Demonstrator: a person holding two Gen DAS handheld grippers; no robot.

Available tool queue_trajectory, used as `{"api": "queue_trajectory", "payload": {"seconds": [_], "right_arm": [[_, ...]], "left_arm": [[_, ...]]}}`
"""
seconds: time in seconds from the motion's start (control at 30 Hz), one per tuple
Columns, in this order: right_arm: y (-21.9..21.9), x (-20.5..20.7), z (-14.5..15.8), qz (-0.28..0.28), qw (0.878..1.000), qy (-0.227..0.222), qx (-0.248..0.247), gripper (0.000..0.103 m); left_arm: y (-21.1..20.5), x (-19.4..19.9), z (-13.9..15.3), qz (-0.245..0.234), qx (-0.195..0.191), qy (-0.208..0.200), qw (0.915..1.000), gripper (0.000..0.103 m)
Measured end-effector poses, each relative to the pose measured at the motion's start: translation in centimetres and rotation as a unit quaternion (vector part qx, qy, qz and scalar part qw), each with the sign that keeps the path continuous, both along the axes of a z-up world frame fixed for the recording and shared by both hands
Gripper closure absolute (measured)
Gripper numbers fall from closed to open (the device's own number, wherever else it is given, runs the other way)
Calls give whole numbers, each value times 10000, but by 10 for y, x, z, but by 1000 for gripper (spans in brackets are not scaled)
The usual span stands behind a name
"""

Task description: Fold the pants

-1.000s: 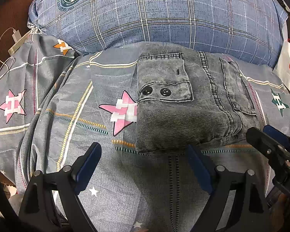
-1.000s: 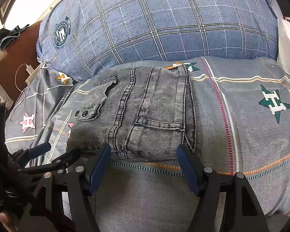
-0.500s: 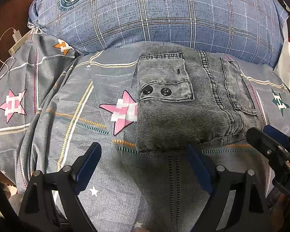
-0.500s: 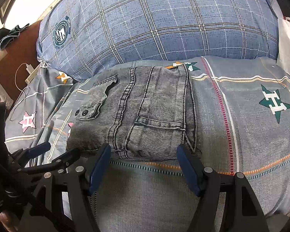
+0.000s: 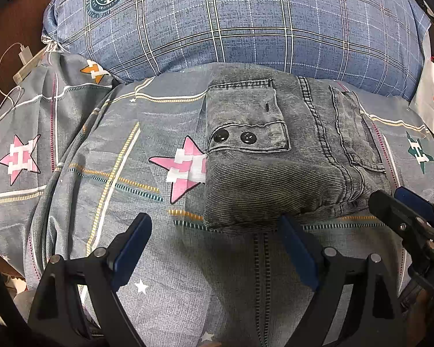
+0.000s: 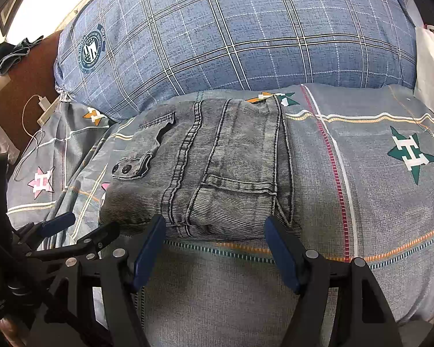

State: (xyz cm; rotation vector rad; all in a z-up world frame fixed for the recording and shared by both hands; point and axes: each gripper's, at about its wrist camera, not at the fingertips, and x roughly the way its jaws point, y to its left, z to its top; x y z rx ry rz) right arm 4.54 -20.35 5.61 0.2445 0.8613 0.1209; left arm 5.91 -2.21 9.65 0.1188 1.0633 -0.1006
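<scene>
Pants (image 5: 289,156) are sitting folded into a compact grey denim bundle on the bedspread (image 5: 101,150), just in front of the blue plaid pillow (image 5: 240,20), flap pocket with two black snaps facing up. Left gripper (image 5: 214,240) is hovering released, blue pads spread wide; its right pad is lying at the bundle's near edge, contact not clear, and the left pad is sitting over bare bedspread. Right gripper (image 6: 215,238) is also hanging released, jaws wide, both tips sitting right at the near folded edge of the pants (image 6: 205,170), nothing gripped. In the right wrist view, the left gripper is showing at lower left. White paper bag (image 6: 431,69) is standing at the right beside the pillow (image 6: 246,34); charger cable (image 5: 5,66) is lying off the left edge of the bed.
</scene>
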Motion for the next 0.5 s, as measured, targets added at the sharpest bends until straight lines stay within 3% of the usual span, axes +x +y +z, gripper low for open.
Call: {"api": "queue_trajectory", "payload": {"seconds": [0.5], "right_arm": [[1,-1,0,-10,10000,5,3,28]], "left_arm": [[0,0,0,-2,9,-8,10000,15]]}}
